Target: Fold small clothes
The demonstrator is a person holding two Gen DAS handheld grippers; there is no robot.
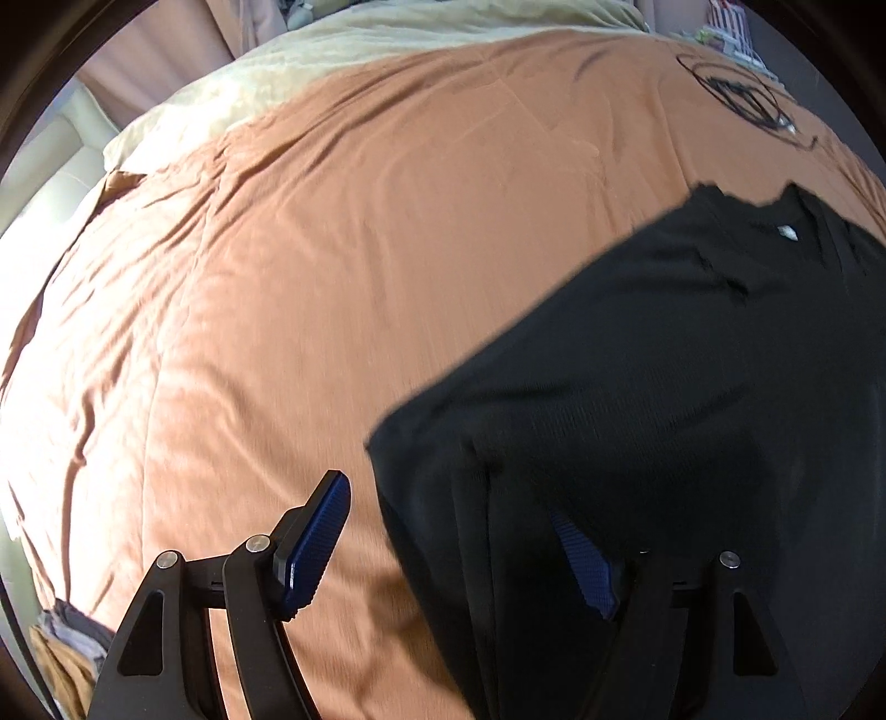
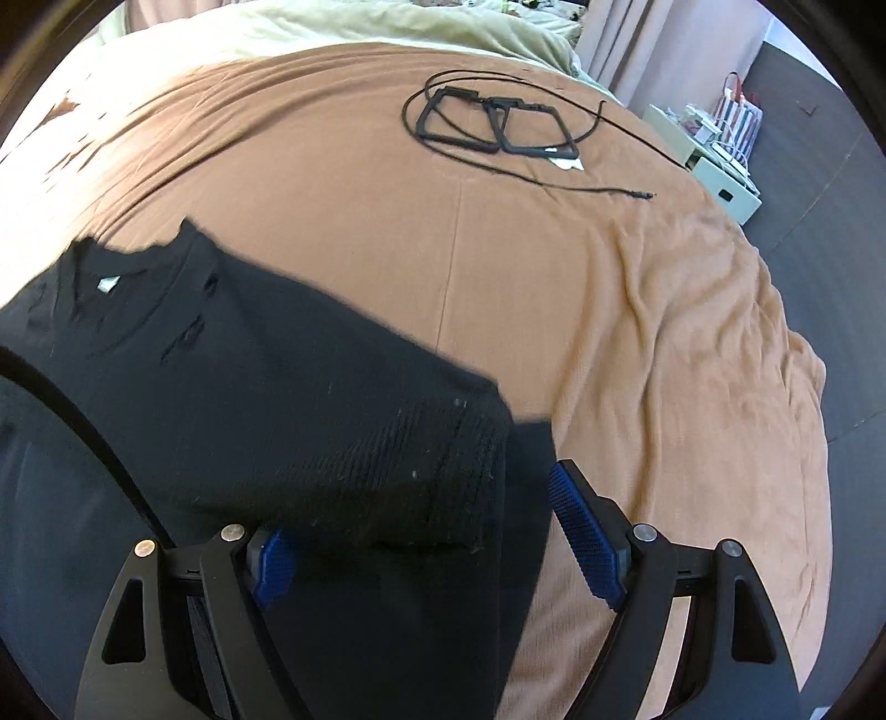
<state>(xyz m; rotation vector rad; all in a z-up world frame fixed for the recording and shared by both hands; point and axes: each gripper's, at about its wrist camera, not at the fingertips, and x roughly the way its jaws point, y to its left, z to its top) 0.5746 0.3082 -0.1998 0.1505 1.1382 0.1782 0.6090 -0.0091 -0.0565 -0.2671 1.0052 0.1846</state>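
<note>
**Lying flat on the orange bedspread: black garment between two spread grippers**

Spread across an orange bedspread (image 1: 332,277), a black garment (image 1: 664,387) is seen with its neckline and a small white label (image 1: 786,231) toward twelve o'clock. In the left wrist view the garment fills the area from two to six o'clock. The left gripper (image 1: 448,548) is held with its jaws wide apart: one blue pad stands over bare bedspread at seven o'clock, the other is partly hidden against the dark cloth at five o'clock. No pressing on the fabric can be made out. In the right wrist view the garment (image 2: 249,387) is placed from nine to six o'clock, a ribbed hem corner lying between the fingers of the right gripper (image 2: 432,543), whose jaws are likewise well spread; whether cloth is touched cannot be told. Farther off, toward one o'clock, two black frames (image 2: 493,124) and a thin cable (image 2: 609,188) are laid on the bedspread, with pale bedding (image 2: 332,27) beyond.
</note>
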